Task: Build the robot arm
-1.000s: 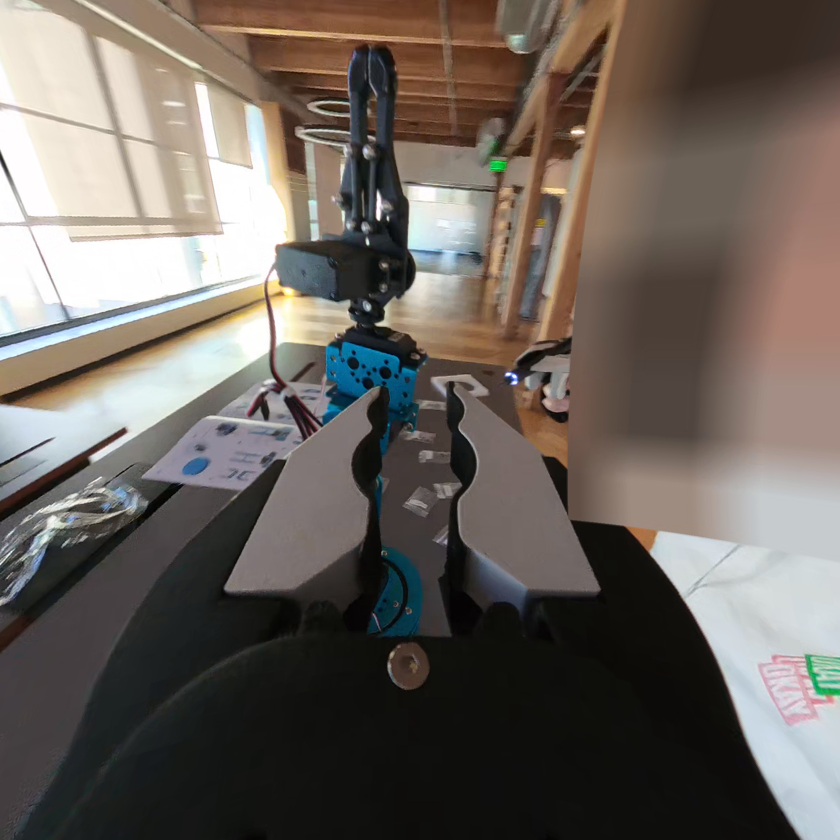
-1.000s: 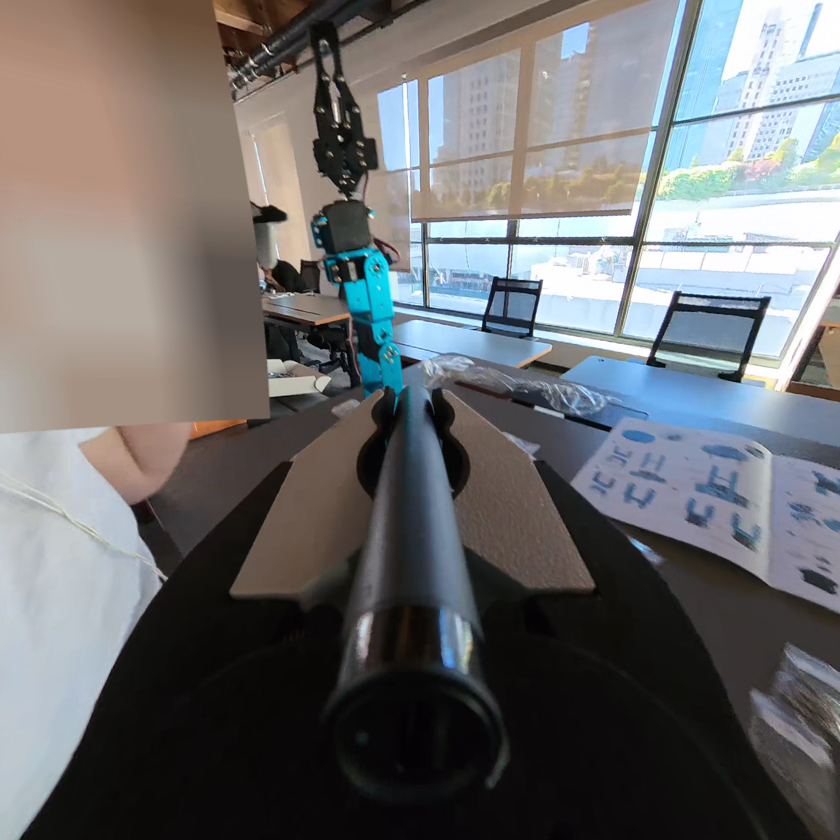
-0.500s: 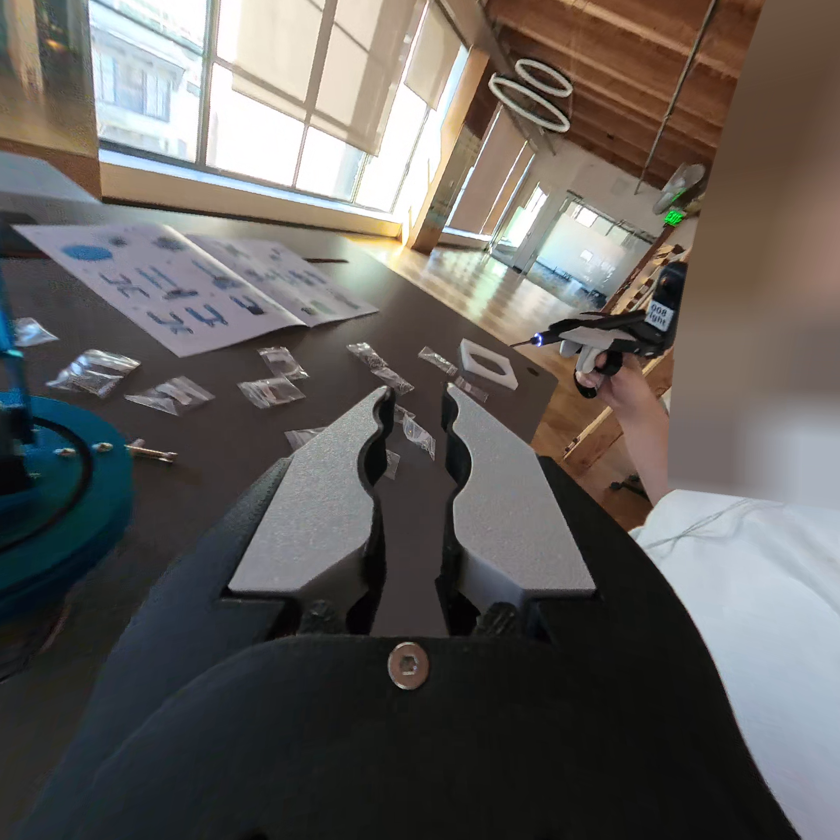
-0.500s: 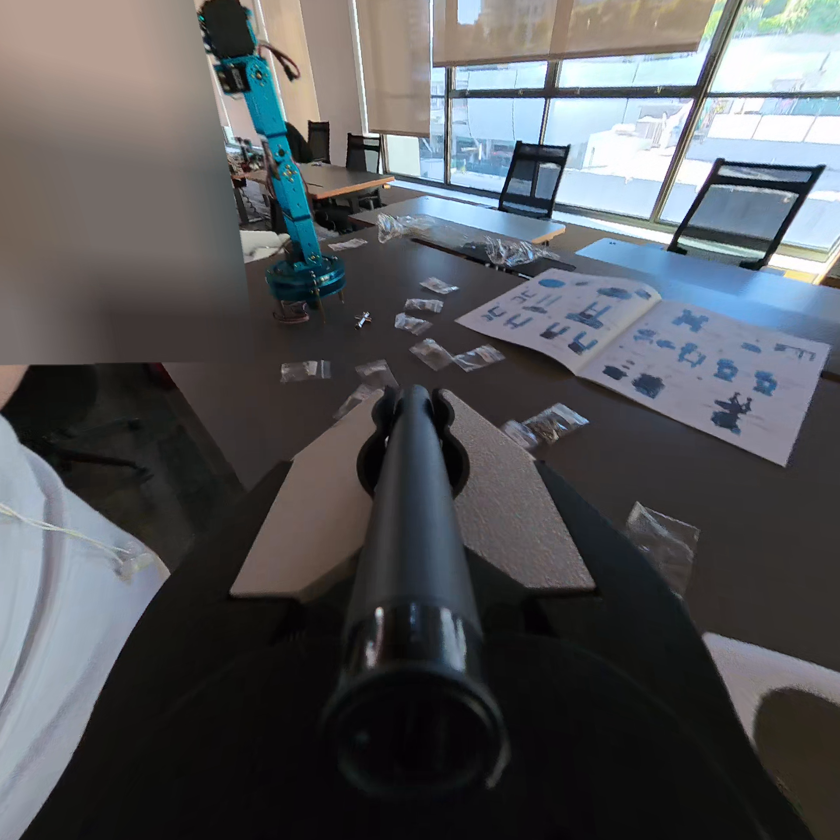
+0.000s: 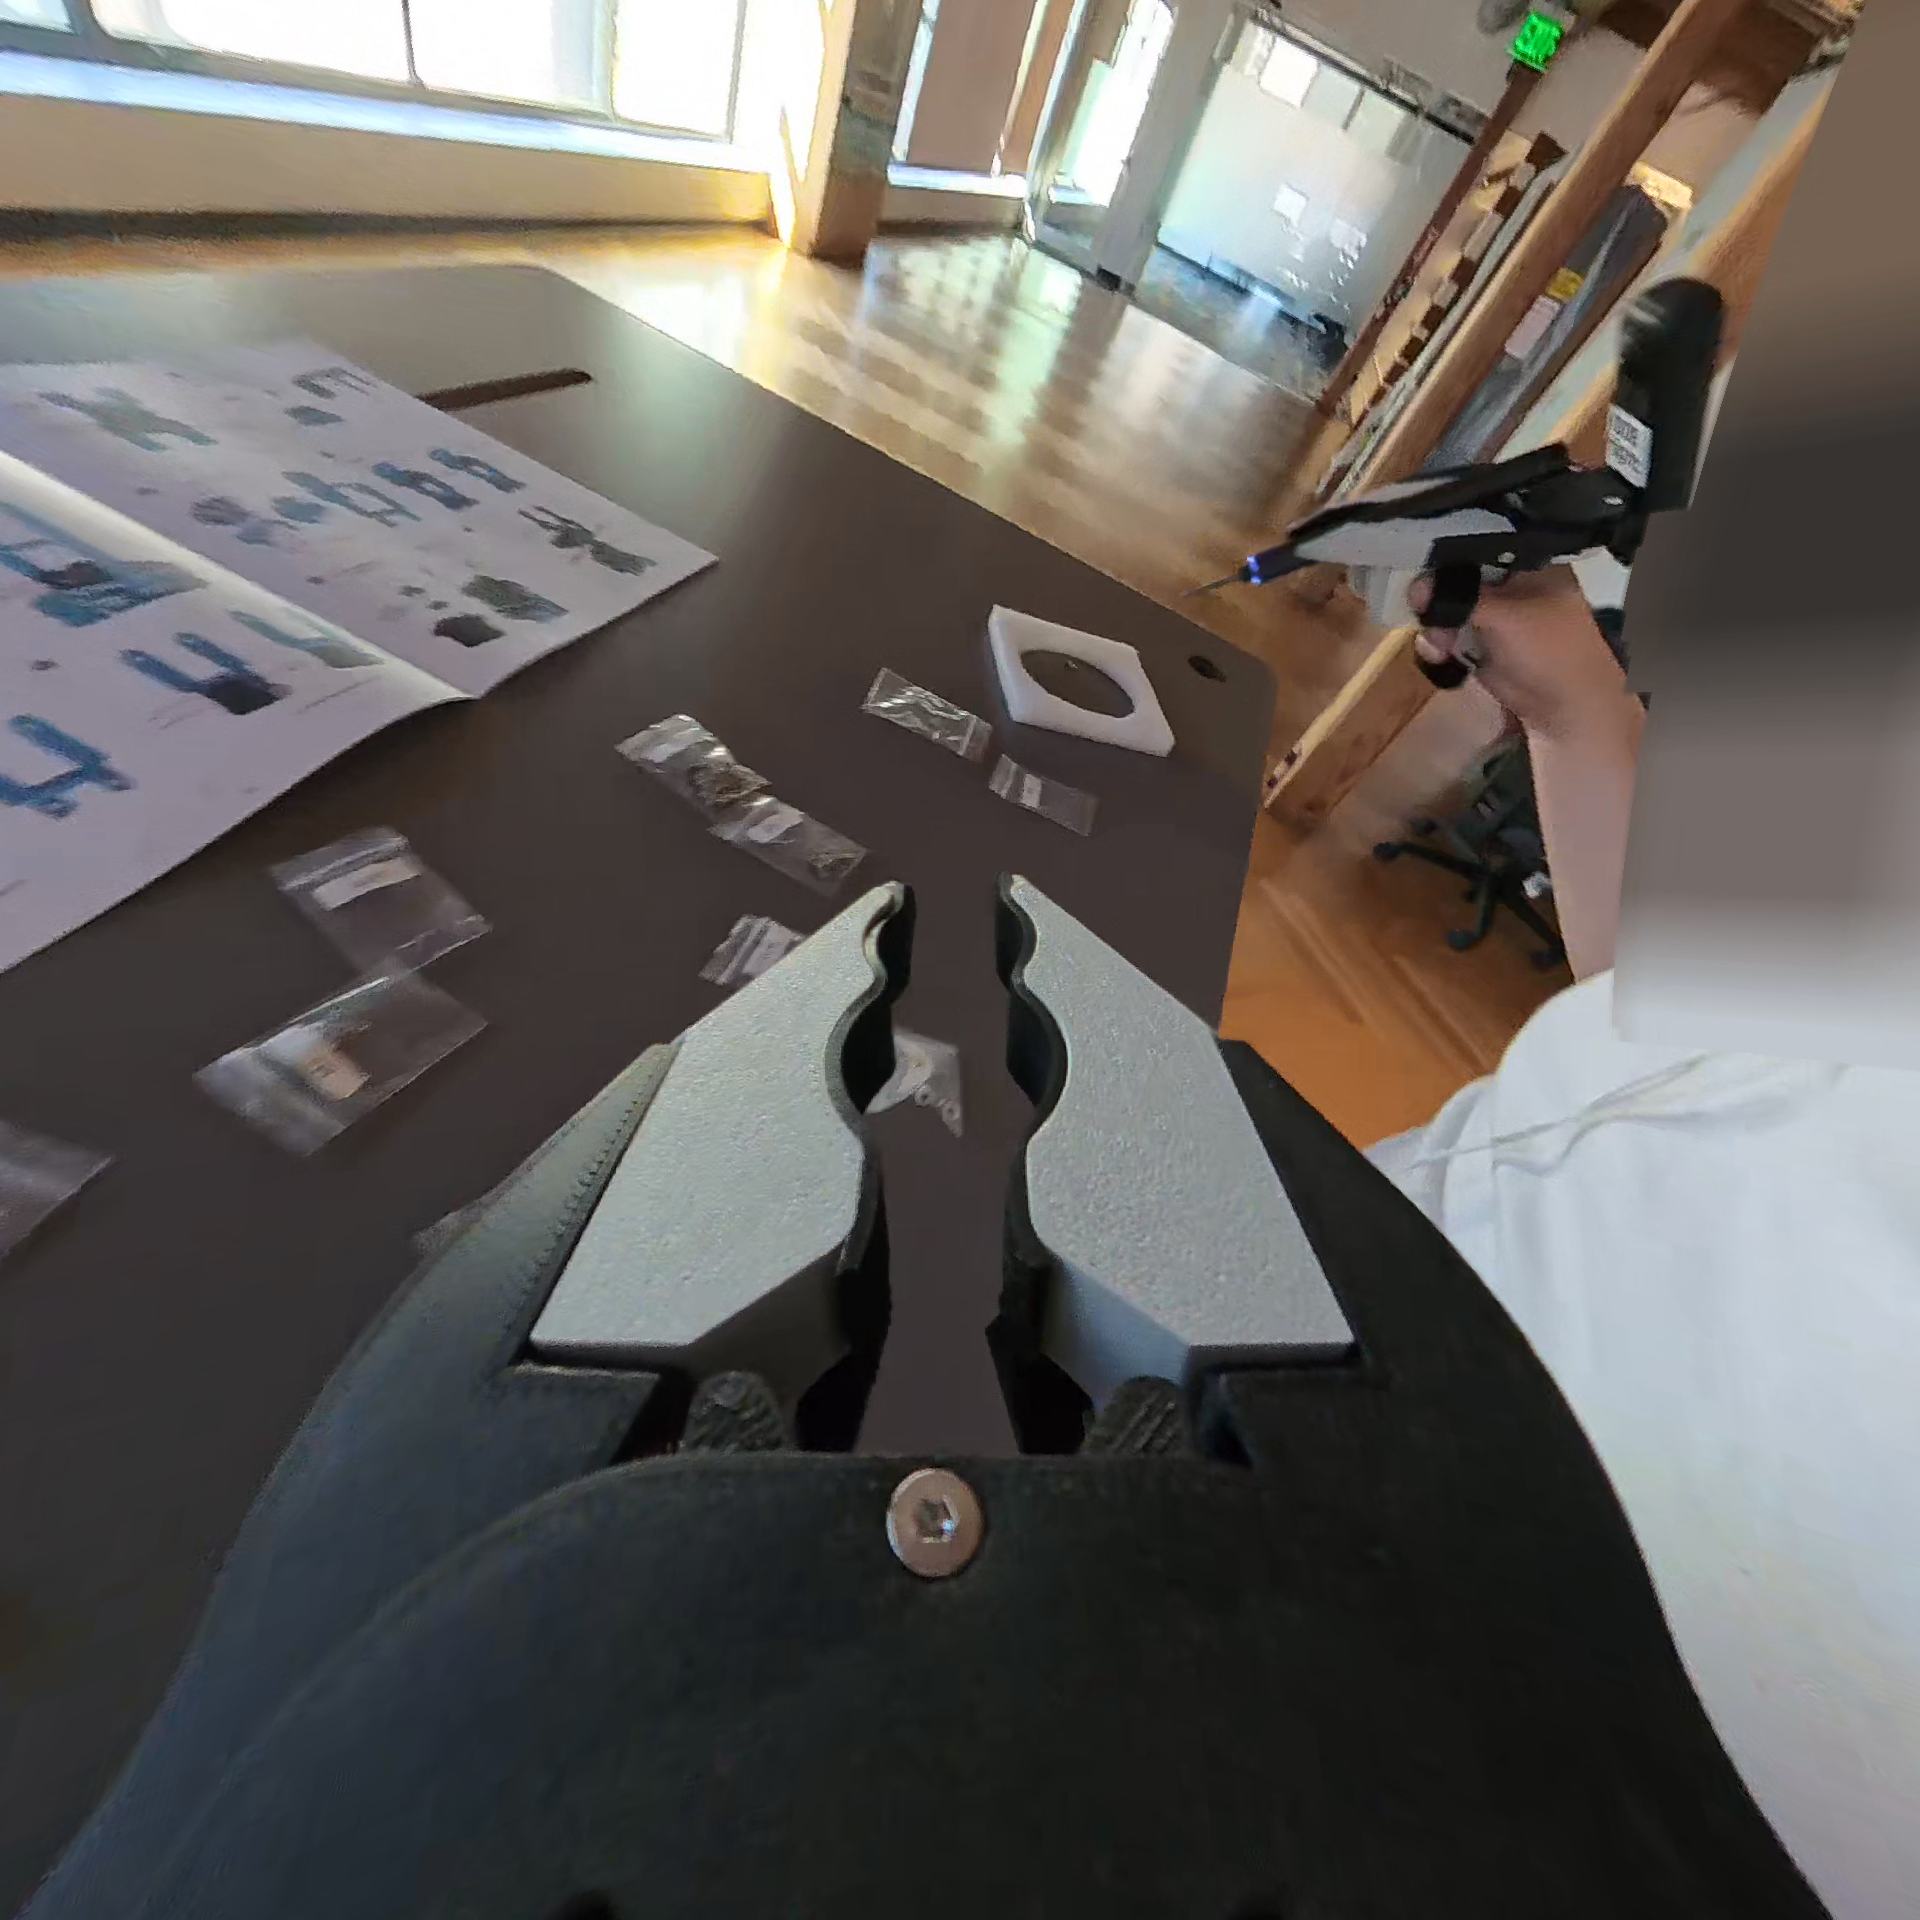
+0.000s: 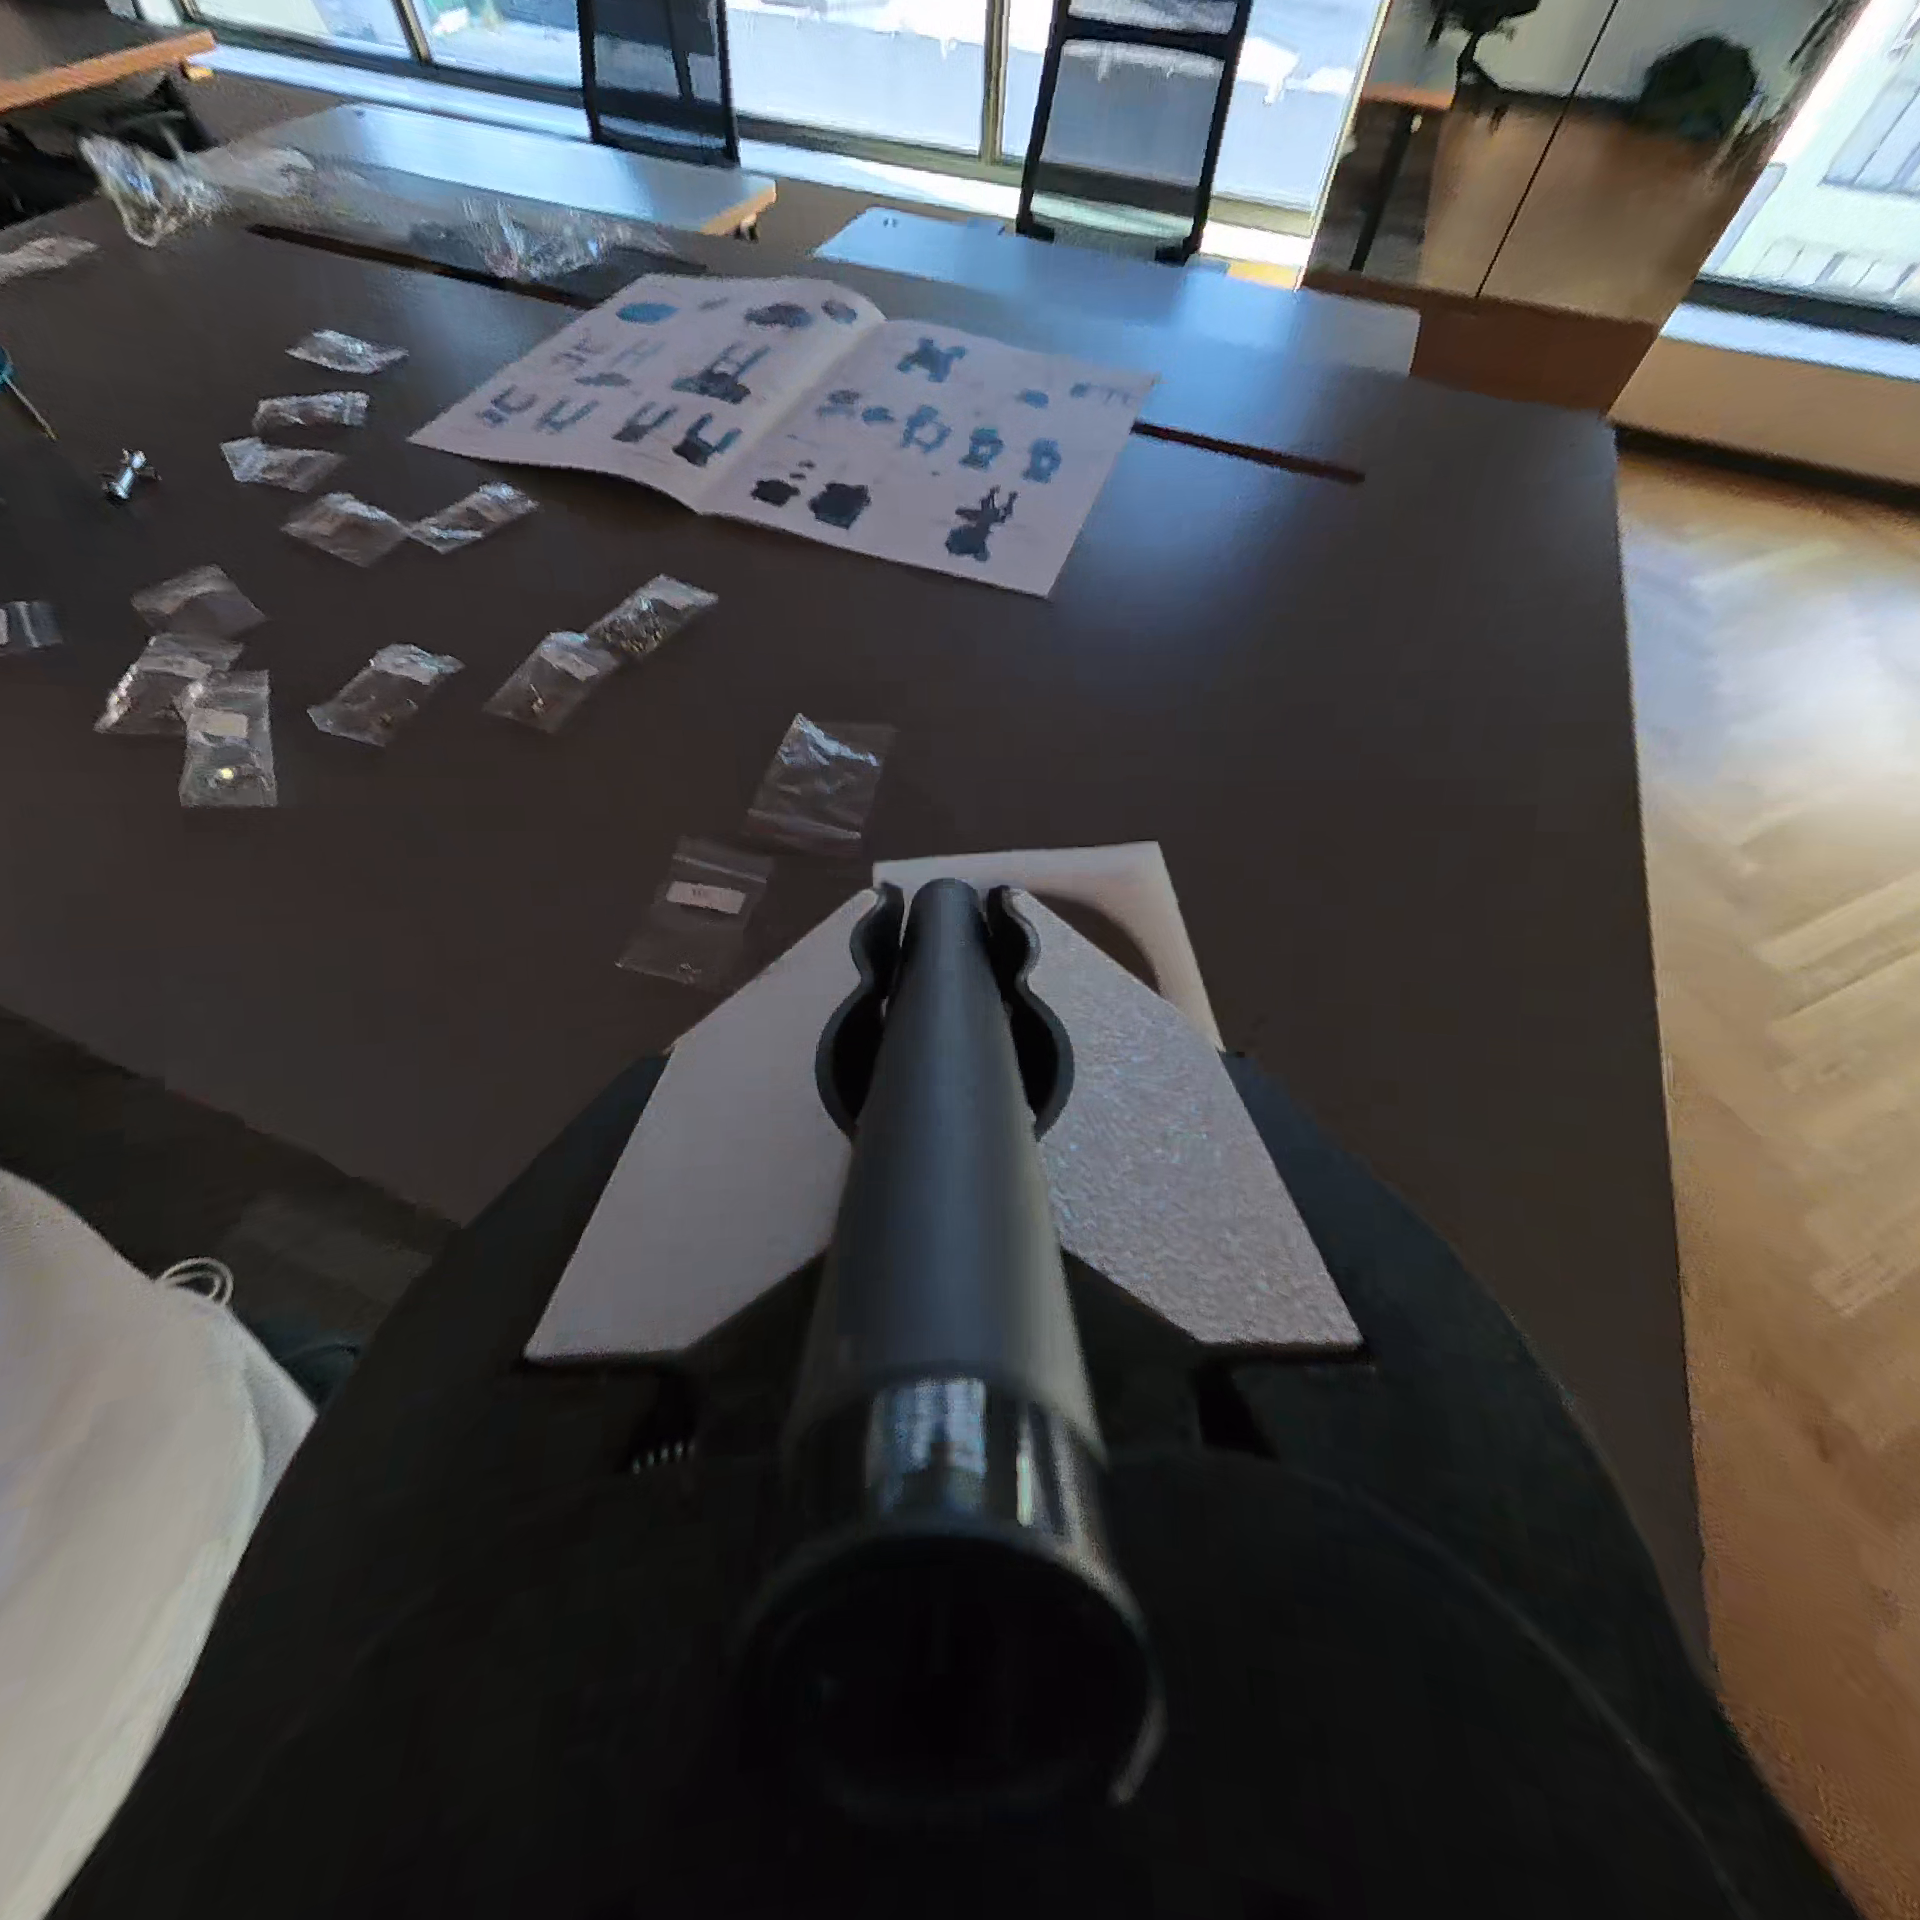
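My left gripper (image 5: 954, 902) is open and empty, low over the dark table (image 5: 644, 935). A small clear parts bag (image 5: 923, 1075) lies right under its fingers, and several more bags (image 5: 743, 779) lie ahead. My right gripper (image 6: 943, 906) is shut on a black pen-shaped screwdriver (image 6: 956, 1143) that lies along its fingers. It hovers over a white foam square (image 6: 1101, 883) near the table's right edge. In the left wrist view the right gripper (image 5: 1320, 538) is held up by a hand off the table's corner, and the screwdriver's tip glows blue (image 5: 1252, 567).
An open instruction booklet (image 6: 790, 426) lies at the back of the table (image 6: 1299, 727); it also shows in the left wrist view (image 5: 260, 582). The foam square with a round hole (image 5: 1075, 681) sits near the corner. Clear bags (image 6: 821, 774) are scattered left. Wooden floor (image 6: 1787, 831) lies beyond the edge. One gripper's finger ends stand about 40 cm off the other's. It is some 20 cm from my right tips to the white foam square (image 6: 1101, 883).
Both views have swung away from the blue robot arm and down toward the table; the arm is out of view now. Neither gripper's hold has changed.
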A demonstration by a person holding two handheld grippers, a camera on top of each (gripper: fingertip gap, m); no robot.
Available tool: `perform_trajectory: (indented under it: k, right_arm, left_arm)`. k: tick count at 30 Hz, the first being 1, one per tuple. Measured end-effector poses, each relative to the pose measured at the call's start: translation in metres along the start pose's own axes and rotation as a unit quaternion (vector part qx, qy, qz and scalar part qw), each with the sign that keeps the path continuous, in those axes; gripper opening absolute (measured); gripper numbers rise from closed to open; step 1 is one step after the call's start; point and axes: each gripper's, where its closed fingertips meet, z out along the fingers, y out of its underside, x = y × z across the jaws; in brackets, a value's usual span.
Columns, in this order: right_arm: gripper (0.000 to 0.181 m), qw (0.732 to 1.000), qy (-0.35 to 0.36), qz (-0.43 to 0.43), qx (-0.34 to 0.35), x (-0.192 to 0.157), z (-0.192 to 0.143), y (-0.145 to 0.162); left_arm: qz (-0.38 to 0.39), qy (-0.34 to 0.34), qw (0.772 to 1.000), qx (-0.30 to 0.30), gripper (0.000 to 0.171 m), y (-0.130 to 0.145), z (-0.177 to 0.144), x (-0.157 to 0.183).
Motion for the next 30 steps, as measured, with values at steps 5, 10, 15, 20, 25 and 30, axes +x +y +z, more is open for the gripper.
perform_trajectory:
  k: [5,10,15,20,25,30]
  right_arm:
    - [0.016,0.992,-0.075,-0.075,-0.069,0.038,0.026,0.031]
    - [0.017,0.968,-0.185,-0.145,-0.088,0.049,0.038,0.042]
    - [0.017,0.947,-0.182,-0.251,-0.090,0.055,0.043,0.044]
    - [0.017,0.931,-0.196,-0.296,-0.081,0.046,0.045,0.054]
    - [0.017,0.939,-0.217,-0.260,-0.060,0.046,0.040,0.052]
    - [0.017,0.939,-0.202,-0.271,-0.067,0.052,0.046,0.054]
  left_arm:
    - [0.011,-0.021,0.999,-0.026,0.014,-0.002,0.071,0.019]
    - [-0.042,-0.027,0.998,0.040,0.013,-0.011,0.154,0.053]
    - [-0.073,-0.002,0.997,0.012,0.013,-0.009,0.215,0.087]
    - [-0.024,-0.042,0.998,-0.038,0.013,0.013,0.255,0.090]
    - [0.057,-0.031,0.989,-0.131,0.010,0.029,0.313,0.095]
    - [0.101,-0.029,0.973,-0.207,0.015,0.044,0.357,0.099]
